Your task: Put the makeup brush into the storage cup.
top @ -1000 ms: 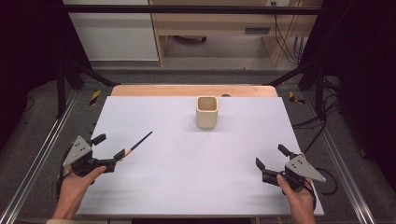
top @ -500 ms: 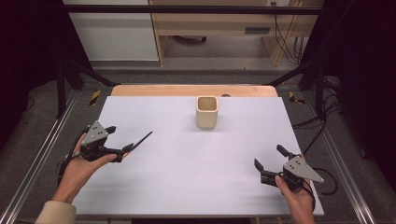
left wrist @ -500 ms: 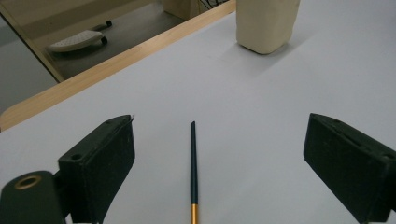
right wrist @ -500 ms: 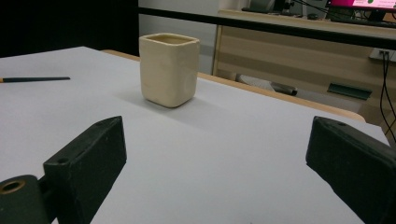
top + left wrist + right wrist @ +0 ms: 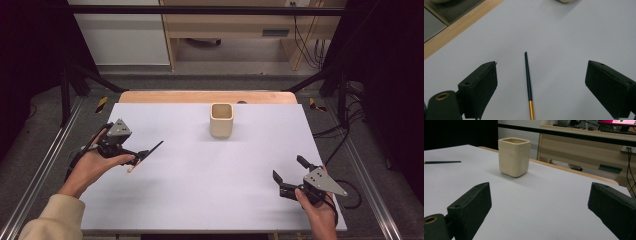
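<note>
Dark and thin, a stick with a golden-orange end (image 5: pixel 527 75) lies flat on the white table sheet (image 5: pixel 225 200), directly between the two jaws of the left claw (image 5: pixel 542 66). The jaws stand very wide, one on each side of the stick and well apart from it, and they have just been closing a little. Nothing is gripped; the pads touch nothing. The dark tip of the stick points forward from the claw and the golden end lies back toward the hand.

A cream square ceramic cup (image 5: pixel 221 121) stands upright ahead of the left claw and off to its right side, well apart. The right claw (image 5: pixel 287 167) rests low near the table with its jaws also wide open and empty; the cup stands far ahead of it.

The work in hand is probably to pick up the stick, maybe to bring it to the cup. Several things could go wrong here. The stick is very thin and lies flat, so if the claw closes too high, the pads may meet above it and catch nothing. If one jaw arrives first, it can push the stick sideways or roll it away. A grip near the golden end would leave the long dark part heavy, and the stick may then tilt or slip.
</note>
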A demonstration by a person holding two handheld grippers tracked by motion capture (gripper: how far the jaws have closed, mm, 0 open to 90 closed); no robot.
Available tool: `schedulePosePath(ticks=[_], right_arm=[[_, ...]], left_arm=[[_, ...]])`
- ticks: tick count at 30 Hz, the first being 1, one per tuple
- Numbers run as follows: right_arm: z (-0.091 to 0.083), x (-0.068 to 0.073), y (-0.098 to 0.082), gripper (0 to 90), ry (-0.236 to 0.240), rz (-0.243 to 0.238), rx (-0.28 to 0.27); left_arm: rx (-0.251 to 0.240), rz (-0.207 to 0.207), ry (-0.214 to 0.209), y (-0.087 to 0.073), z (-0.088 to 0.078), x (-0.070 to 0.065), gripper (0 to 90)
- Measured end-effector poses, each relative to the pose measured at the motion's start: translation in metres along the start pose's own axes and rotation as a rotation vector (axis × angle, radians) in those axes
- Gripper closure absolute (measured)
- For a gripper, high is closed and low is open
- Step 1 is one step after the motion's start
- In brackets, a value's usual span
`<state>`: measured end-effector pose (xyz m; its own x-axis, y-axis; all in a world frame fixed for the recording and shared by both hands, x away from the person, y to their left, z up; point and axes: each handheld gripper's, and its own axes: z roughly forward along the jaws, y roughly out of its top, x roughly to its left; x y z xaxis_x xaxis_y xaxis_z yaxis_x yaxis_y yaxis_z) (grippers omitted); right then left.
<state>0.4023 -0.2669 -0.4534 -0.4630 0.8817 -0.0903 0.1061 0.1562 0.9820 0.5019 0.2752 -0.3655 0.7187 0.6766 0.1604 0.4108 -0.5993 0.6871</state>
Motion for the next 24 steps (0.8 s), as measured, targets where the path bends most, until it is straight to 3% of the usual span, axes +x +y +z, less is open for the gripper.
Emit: schedulePosePath(ticks=[1,12,17,24], right_arm=[[0.0,0.0,0.0,5.3,0.0,-0.002,0.0],[0.0,0.003,0.001,5.3,0.008,-0.024,0.003],[0.0,0.003,0.001,5.3,0.008,-0.022,0.002],[0.001,0.004,-0.001,5.3,0.013,-0.037,0.017]], left_arm=[[0.02,0.018,0.01,0.004,0.004,0.0,10.1],[0.057,0.001,0.003,0.014,0.017,0.001,8.4],[0.089,-0.017,-0.008,0.015,0.023,0.002,8.2],[0.134,-0.015,0.008,0.013,0.031,0.005,10.2]])
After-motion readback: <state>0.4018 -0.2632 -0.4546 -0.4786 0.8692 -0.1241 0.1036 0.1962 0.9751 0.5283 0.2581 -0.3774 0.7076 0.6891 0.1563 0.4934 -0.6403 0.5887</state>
